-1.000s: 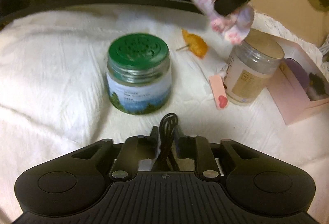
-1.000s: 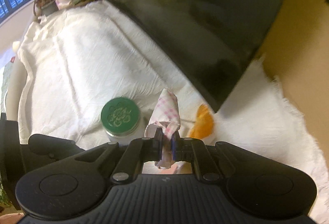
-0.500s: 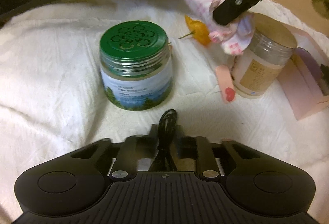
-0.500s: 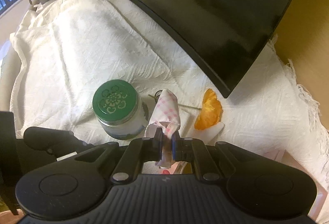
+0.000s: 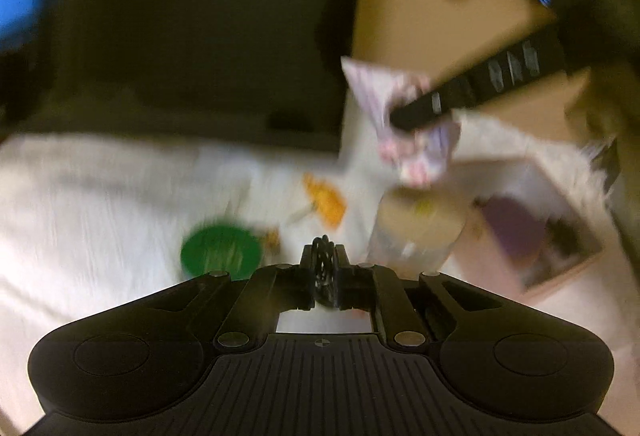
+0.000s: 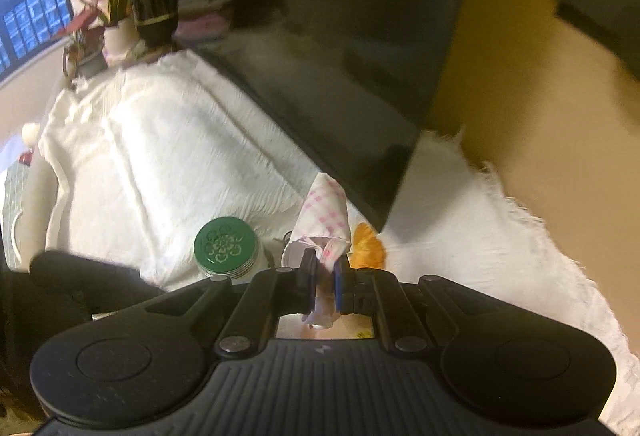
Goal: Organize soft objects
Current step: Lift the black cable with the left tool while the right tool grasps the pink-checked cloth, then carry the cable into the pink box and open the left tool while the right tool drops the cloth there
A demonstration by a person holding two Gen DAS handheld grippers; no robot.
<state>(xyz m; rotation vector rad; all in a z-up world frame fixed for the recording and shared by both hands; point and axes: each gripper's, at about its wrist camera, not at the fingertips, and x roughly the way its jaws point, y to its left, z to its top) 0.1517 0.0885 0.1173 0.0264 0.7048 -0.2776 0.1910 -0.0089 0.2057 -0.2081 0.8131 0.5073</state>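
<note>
My left gripper (image 5: 325, 256) is shut on a black coiled cord (image 5: 324, 268) that sticks up between its jaws. My right gripper (image 6: 323, 264) is shut on a pink-and-white checked cloth (image 6: 326, 211), held in the air. In the blurred left wrist view the right gripper (image 5: 404, 117) holds that cloth (image 5: 416, 143) above a tan-lidded jar (image 5: 420, 228). A green-lidded jar (image 5: 220, 252) stands on the white cloth-covered table (image 5: 100, 203); it also shows in the right wrist view (image 6: 226, 246).
An orange leaf-like piece (image 5: 326, 201) lies behind the jars, also seen in the right wrist view (image 6: 366, 248). An open pink box (image 5: 536, 236) stands at the right. A dark screen (image 6: 340, 67) rises at the table's back. Potted plants (image 6: 116, 7) stand at the far end.
The left gripper has risen and tilted, so the jars now sit lower in its blurred view. The right gripper has lifted with the cloth, still above the tan-lidded jar.
</note>
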